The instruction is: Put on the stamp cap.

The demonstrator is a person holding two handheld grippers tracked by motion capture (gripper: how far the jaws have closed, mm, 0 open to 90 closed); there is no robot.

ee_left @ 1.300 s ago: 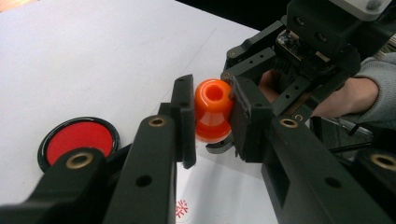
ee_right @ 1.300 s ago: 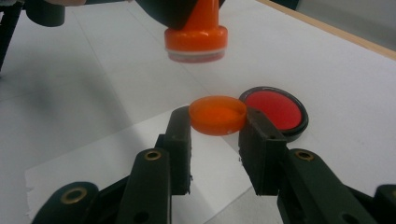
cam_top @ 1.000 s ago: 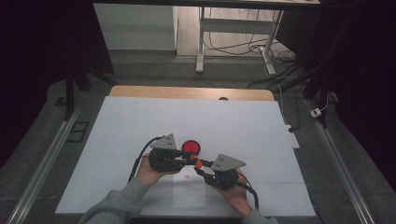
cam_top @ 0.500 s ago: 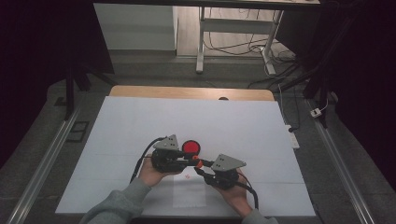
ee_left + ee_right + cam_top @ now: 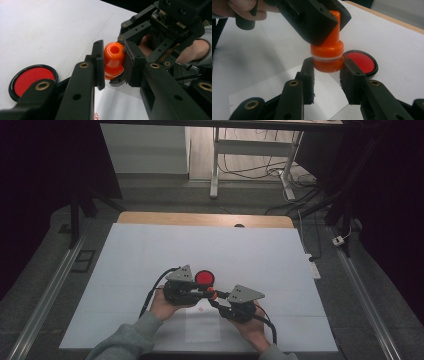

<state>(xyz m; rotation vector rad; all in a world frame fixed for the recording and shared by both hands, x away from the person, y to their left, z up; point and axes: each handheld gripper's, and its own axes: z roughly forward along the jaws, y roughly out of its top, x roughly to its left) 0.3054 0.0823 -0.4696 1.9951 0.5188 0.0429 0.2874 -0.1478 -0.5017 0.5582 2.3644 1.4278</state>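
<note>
Grippers share one orange stamp (image 5: 114, 61) above a white sheet (image 5: 287, 82): left gripper (image 5: 113, 62) pinching its handle, right gripper (image 5: 327, 68) pinching its base cap, red ink pad (image 5: 204, 278) at eleven o'clock, so uncapping looks underway, needing a straight pull apart.

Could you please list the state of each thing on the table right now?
Orange stamp: lifted off the table, upright, held at both ends.
Left hand-held gripper: shut on the stamp's upper handle.
Right hand-held gripper: shut on the stamp's lower cap.
Red ink pad: lying open, red face up.
White paper sheet: flat on the table, below the stamp.
</note>
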